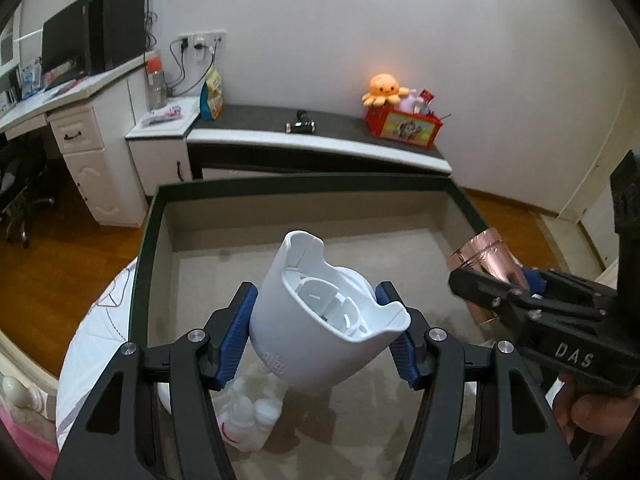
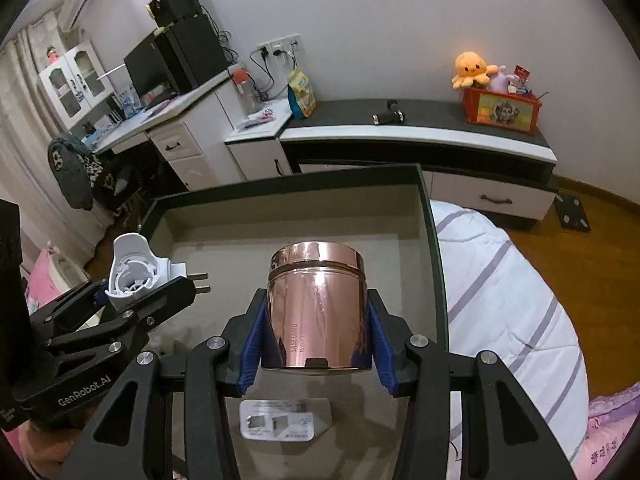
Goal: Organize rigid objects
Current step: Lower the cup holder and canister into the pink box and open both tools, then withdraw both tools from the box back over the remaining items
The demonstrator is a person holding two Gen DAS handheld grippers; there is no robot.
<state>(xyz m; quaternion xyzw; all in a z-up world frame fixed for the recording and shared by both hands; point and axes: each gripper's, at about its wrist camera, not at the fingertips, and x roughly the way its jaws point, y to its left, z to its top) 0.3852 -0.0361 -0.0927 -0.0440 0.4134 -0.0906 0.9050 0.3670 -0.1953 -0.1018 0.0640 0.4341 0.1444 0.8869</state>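
Note:
My left gripper (image 1: 318, 312) is shut on a white plastic plug-in device (image 1: 320, 320) and holds it above the open dark-rimmed box (image 1: 304, 182). In the right wrist view the device (image 2: 134, 272) shows two metal prongs, held by the left gripper (image 2: 132, 300) at the left. My right gripper (image 2: 316, 328) is shut on a shiny rose-gold jar (image 2: 316, 304), also above the box (image 2: 428, 216). In the left wrist view the jar (image 1: 488, 256) and right gripper (image 1: 500, 284) are at the right. A white figurine (image 1: 248, 412) lies in the box below the left gripper.
A small white sachet (image 2: 284, 418) lies on the box floor under the jar. The box rests on a bed with a white striped quilt (image 2: 500, 300). Beyond it stand a low cabinet (image 1: 320, 148) with a red toy basket (image 1: 404, 124), and a desk (image 1: 60, 96) at left.

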